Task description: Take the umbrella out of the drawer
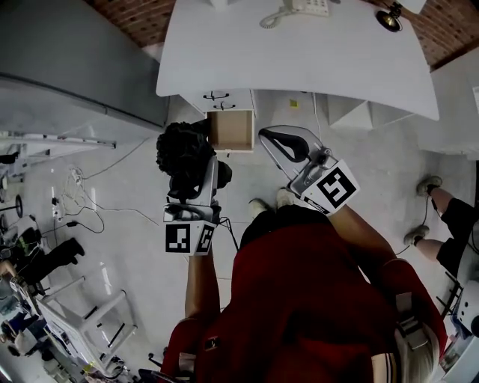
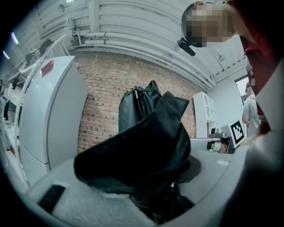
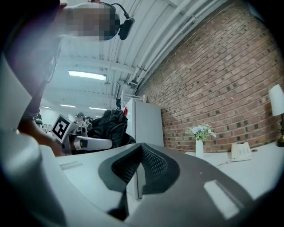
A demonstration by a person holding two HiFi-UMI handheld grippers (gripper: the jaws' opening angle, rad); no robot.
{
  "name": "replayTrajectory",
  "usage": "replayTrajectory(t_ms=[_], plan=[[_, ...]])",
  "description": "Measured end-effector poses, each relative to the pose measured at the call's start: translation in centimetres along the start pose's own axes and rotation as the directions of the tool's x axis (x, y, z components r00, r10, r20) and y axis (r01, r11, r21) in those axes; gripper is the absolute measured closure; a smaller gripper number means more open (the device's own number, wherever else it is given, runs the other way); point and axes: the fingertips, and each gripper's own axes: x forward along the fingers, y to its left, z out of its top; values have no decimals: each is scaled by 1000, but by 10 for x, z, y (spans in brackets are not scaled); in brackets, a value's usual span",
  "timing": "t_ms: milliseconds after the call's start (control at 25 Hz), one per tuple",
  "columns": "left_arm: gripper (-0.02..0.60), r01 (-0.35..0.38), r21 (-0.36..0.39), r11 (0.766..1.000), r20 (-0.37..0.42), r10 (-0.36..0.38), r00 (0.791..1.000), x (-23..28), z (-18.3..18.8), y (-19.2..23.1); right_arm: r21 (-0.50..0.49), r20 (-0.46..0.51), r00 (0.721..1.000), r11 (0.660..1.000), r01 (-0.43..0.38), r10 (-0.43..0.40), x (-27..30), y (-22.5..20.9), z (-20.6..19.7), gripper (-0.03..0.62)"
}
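The black folded umbrella is a crumpled bundle of fabric held up in the air, in front of the open wooden drawer under the white desk. My left gripper is shut on the umbrella; in the left gripper view the umbrella fills the space between the jaws and hides the pads. My right gripper is raised beside it, to the right, with nothing in it. In the right gripper view my right gripper has its ribbed pads pressed together, and the umbrella shows at the left.
A telephone and a lamp stand on the desk. A closed drawer sits above the open one. A white fridge stands by the brick wall, with a vase of flowers on the desk. Another person stands at the right.
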Motion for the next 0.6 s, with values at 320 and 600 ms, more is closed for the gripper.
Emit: replayTrajectory(t_ms=[320,600], plan=[[339,10,46,999,8,-11,1000,-2,9,-5,-19,11,999,999,39,-38,-16,-12,10,582],[339,15,46,999,24,-17,1000,-1,15,-8,-36,13,998,997,67,-67,-22,-19,12,583]])
